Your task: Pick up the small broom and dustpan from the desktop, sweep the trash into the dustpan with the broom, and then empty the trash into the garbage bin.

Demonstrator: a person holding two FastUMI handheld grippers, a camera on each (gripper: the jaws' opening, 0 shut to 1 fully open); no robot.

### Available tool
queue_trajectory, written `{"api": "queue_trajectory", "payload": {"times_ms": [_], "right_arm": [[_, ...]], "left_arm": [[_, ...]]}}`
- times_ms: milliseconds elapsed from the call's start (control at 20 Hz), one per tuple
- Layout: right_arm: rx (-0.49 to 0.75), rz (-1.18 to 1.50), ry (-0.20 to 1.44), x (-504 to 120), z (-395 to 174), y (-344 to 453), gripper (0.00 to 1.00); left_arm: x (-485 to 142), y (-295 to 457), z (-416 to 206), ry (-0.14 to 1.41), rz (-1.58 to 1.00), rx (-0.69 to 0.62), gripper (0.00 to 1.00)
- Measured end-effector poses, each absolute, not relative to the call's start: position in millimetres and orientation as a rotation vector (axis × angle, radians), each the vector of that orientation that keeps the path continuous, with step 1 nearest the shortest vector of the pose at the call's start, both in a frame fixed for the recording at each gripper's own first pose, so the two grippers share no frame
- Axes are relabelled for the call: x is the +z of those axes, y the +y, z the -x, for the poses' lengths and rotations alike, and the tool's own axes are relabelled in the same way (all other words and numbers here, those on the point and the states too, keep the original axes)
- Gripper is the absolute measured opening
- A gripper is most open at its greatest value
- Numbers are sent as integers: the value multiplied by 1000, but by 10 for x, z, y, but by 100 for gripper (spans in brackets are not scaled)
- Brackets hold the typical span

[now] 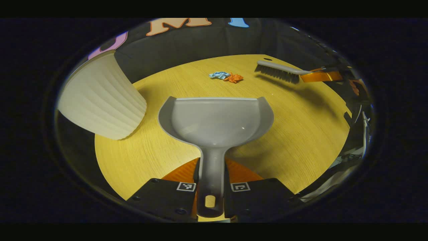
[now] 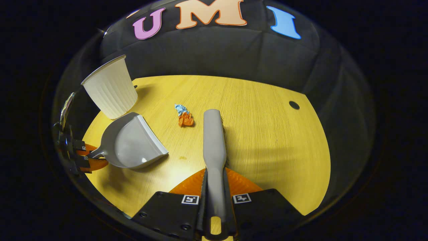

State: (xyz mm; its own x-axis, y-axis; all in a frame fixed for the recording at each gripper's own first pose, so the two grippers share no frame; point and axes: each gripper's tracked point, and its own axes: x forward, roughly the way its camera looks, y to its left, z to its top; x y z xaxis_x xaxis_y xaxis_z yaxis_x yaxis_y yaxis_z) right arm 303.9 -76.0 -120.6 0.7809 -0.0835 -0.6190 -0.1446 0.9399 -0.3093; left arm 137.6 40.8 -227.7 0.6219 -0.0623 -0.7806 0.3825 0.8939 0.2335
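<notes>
- Left tongs (image 1: 210,187) clamp the dustpan (image 1: 215,122) handle; right tongs (image 2: 215,201) clamp the broom (image 2: 214,140)
- Set the dustpan lip flat on the desk (image 1: 301,134) near the paper scraps (image 1: 227,77), then sweep them in with short strokes

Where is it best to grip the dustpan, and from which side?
Grip the dustpan by its narrow handle, coming from behind, opposite the open lip. The handle is slim enough for two fingers; the scoop is too wide. The left gripper holds it so.
</notes>
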Motion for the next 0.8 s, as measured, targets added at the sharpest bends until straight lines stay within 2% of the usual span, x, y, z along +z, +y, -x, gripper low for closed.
{"api": "queue_trajectory", "payload": {"times_ms": [200, 250, 300, 350, 550, 650, 800], "right_arm": [[132, 452, 676, -1235, -3763, -637, 21], [158, 479, 680, -1277, -3905, -615, 17], [180, 518, 683, -1315, -4030, -639, 22], [197, 561, 684, -1353, -4128, -655, 22], [305, 622, 684, -1466, -4280, -453, 22], [367, 659, 686, -1488, -4262, -343, 19], [478, 683, 710, -1589, -4111, -146, 21]], "left_arm": [[-2197, 335, -1403, 899, -347, -224, 24], [-2159, 334, -1418, 898, -346, -215, 22], [-2155, 337, -1420, 902, -347, -203, 23], [-2150, 332, -1410, 917, -343, -190, 23], [-2200, 299, -1470, 947, -357, -165, 25], [-2229, 290, -1516, 953, -368, -151, 25], [-2246, 287, -1515, 957, -371, -144, 24]]}}
